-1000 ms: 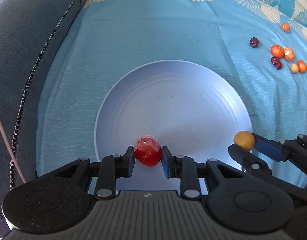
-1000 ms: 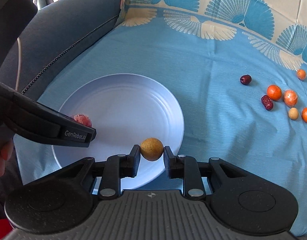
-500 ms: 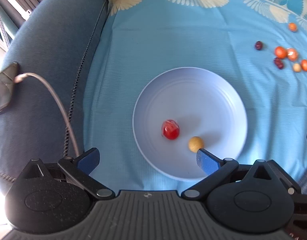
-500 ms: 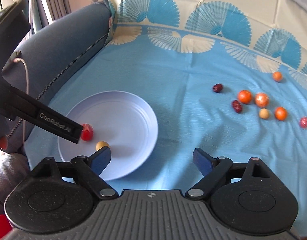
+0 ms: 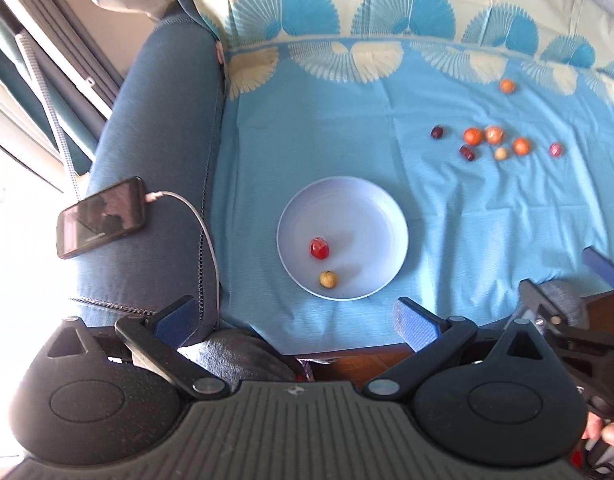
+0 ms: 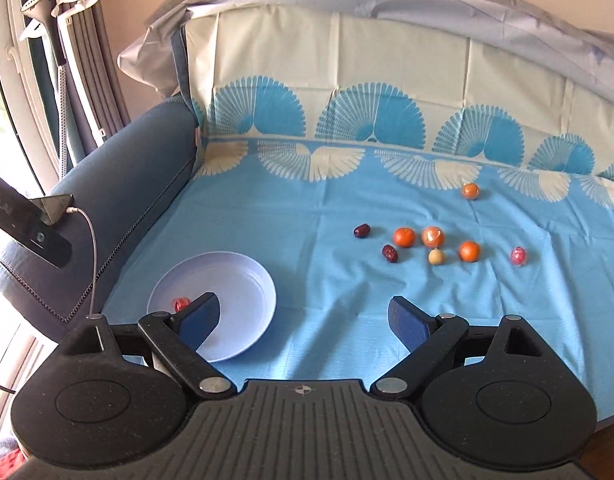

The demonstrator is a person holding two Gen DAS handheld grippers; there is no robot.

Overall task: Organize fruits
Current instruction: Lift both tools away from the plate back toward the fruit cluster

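On your far left, a flat black phone point(image 5: 100, 217) lies on the soft blue sofa arm point(image 5: 155, 184). A thin white cable point(image 5: 195, 224) is plugged into the phone and curls down the arm. The arm's cloth looks rough and woven.

Next comes the smooth blue sheet point(image 5: 327, 136) with white and blue fan shapes along its back edge. It has soft wrinkles.

Your left gripper point(image 5: 295, 320) is up high above the near edge of the sheet. Its two blue fingers are spread wide apart and hold nothing. Their pads point(image 5: 411, 322) look bumpy.

Past the fingers sits a round, shiny, pale plate point(image 5: 371, 216). Two fruits lie in it, near each other but apart. One is a red ball in crinkly clear wrap point(image 5: 319, 249). The other is a small, dull tan ball point(image 5: 329, 279), closer to you.

Your right gripper point(image 6: 305, 320) is spread wide too, and it is empty. Its left finger hides part of the plate in the right wrist view.

To the right of the plate, well apart from it, the other fruits lie on the sheet. There is a dark red date point(image 6: 362, 231), a second wrinkly date point(image 6: 390, 253), a round orange point(image 6: 404, 237), a wrapped orange ball point(image 6: 433, 237), a small pale ball point(image 6: 435, 257), another orange point(image 6: 469, 251) and a pink wrapped ball point(image 6: 518, 256). One more orange point(image 6: 471, 191) sits alone, further back.
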